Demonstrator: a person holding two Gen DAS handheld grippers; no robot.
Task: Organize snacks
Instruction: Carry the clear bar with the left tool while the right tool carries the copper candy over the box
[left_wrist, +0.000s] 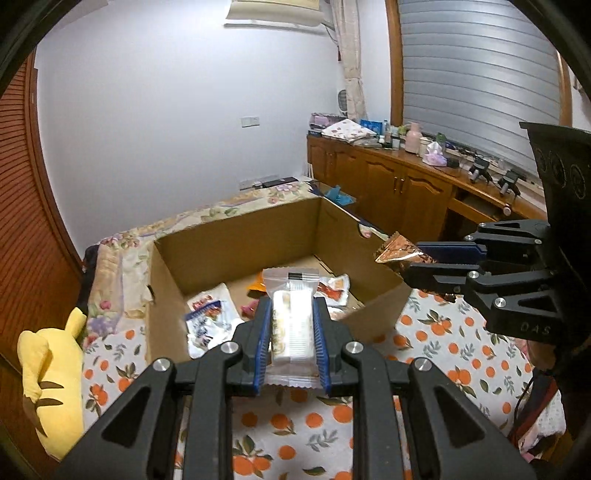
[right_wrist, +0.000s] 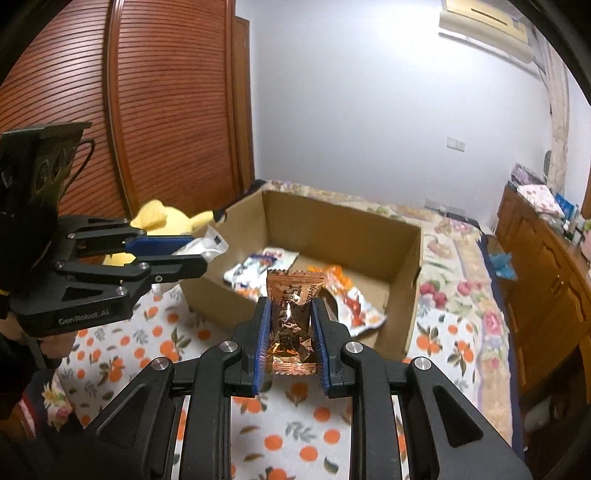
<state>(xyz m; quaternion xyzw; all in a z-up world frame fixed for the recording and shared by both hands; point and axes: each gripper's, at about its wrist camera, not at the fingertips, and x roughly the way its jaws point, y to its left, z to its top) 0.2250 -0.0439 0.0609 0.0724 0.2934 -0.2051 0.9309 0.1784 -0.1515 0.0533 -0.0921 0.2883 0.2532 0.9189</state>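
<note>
My left gripper (left_wrist: 291, 314) is shut on a clear-and-white wrapped biscuit packet (left_wrist: 292, 325), held above the near wall of an open cardboard box (left_wrist: 236, 236) on the bed. My right gripper (right_wrist: 291, 314) is shut on a copper foil candy packet (right_wrist: 293, 317), also held just short of the box (right_wrist: 343, 218). Several snack packets (left_wrist: 210, 317) lie on the box floor; they show in the right wrist view too (right_wrist: 258, 269). The right gripper with its foil packet (left_wrist: 399, 254) shows at the box's right corner. The left gripper (right_wrist: 199, 254) shows at the box's left corner with its packet (right_wrist: 207, 245).
The box sits on a bed with an orange-print sheet (left_wrist: 443, 339) and a floral quilt (right_wrist: 454, 266). A yellow plush toy (left_wrist: 55, 373) lies left of the box. A wooden cabinet (left_wrist: 399, 188) with clutter runs along the right. A wooden wardrobe (right_wrist: 166, 110) stands at the left.
</note>
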